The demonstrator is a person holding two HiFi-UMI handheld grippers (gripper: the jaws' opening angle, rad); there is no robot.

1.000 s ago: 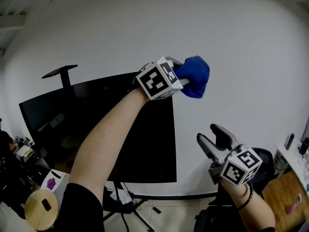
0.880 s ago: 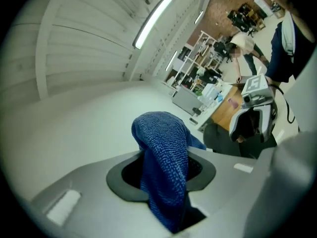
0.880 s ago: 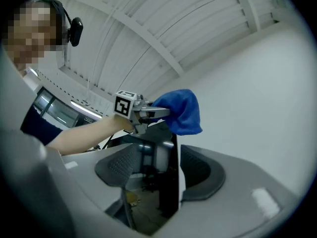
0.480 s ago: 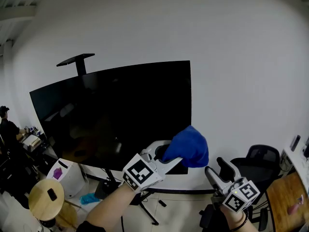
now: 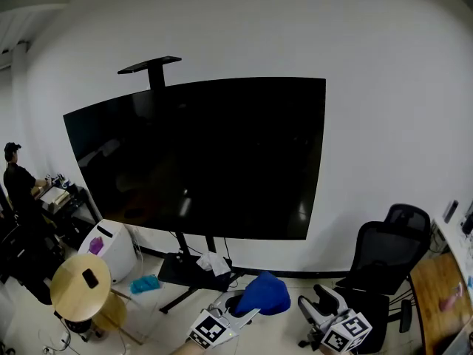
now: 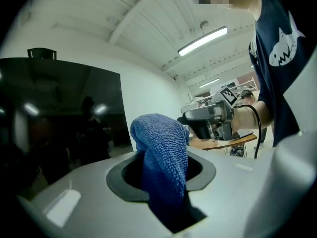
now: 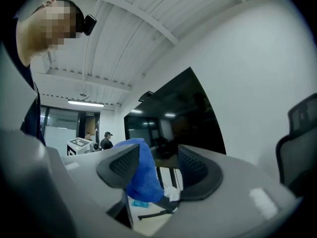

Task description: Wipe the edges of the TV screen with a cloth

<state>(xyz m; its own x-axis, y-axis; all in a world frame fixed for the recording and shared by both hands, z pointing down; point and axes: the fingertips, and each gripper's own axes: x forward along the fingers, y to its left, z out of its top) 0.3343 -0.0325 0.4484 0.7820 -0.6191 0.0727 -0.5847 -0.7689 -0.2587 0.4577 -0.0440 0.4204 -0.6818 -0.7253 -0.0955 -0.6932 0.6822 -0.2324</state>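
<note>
The black TV [image 5: 199,154] stands on a floor stand against the white wall, its whole screen in the head view. My left gripper [image 5: 240,307] is low at the bottom edge, well below the screen, shut on a bunched blue cloth [image 5: 264,296]. In the left gripper view the cloth [image 6: 161,152] rises out from between the jaws. My right gripper [image 5: 316,304] hangs beside it to the right. Its jaws have just been closing, and a gap with nothing in it still shows between them [image 7: 158,165]. The blue cloth [image 7: 141,175] shows behind its left finger.
A black office chair [image 5: 384,254] stands at the lower right, by a wooden desk [image 5: 436,294]. A round wooden stool [image 5: 80,287], a white bin [image 5: 111,246] and a teal rag [image 5: 145,283] sit on the floor at the left. A person [image 5: 18,180] stands far left.
Both grippers have dropped from beside the TV's upper right corner to below its bottom edge. The left still holds the blue cloth. The whole screen has come into view.
</note>
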